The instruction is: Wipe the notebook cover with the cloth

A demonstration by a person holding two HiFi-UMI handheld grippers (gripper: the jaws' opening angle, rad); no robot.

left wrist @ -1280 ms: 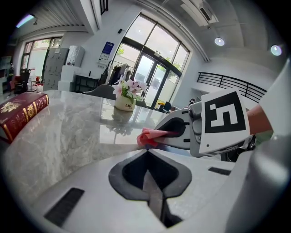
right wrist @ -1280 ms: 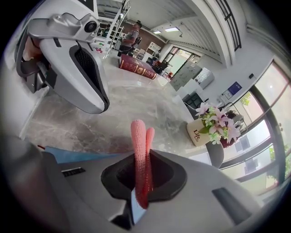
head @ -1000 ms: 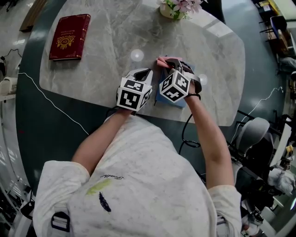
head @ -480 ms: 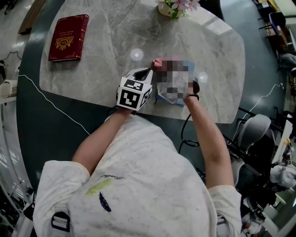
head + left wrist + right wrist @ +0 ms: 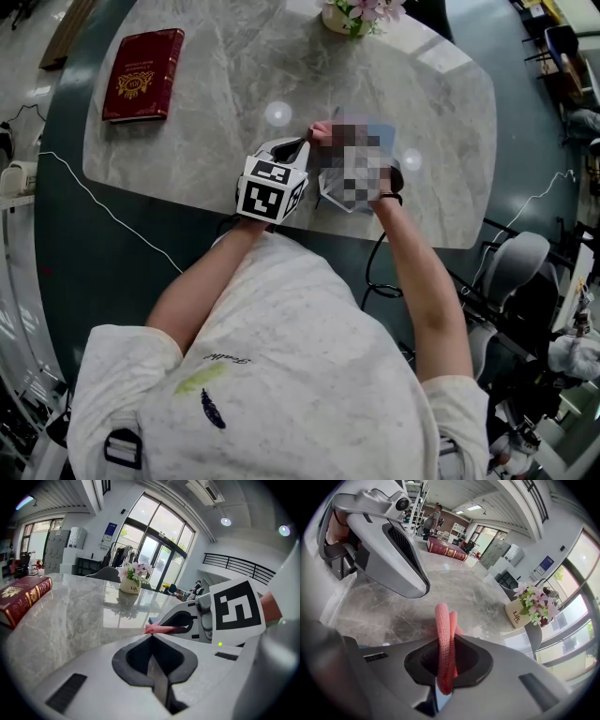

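A blue notebook [image 5: 384, 128] lies near the table's front edge, mostly covered by my right gripper [image 5: 330, 134], which is partly hidden by a mosaic patch. That gripper is shut on a folded pink cloth [image 5: 444, 644]; the cloth [image 5: 322, 129] sticks out past its tips over the notebook's left end. My left gripper [image 5: 298, 146] sits just left of it, shut with nothing between its fingers. In the left gripper view its jaws [image 5: 151, 638] meet in a seam, with the cloth [image 5: 161, 629] and a sliver of notebook [image 5: 153, 620] just beyond.
A dark red book [image 5: 141, 75] lies at the far left of the marble table [image 5: 216, 141]. A pot of pink flowers [image 5: 352, 17] stands at the far edge. Cables trail on the floor around the table.
The right gripper and cloth have shifted only slightly over the notebook. The left gripper has stayed where it was.
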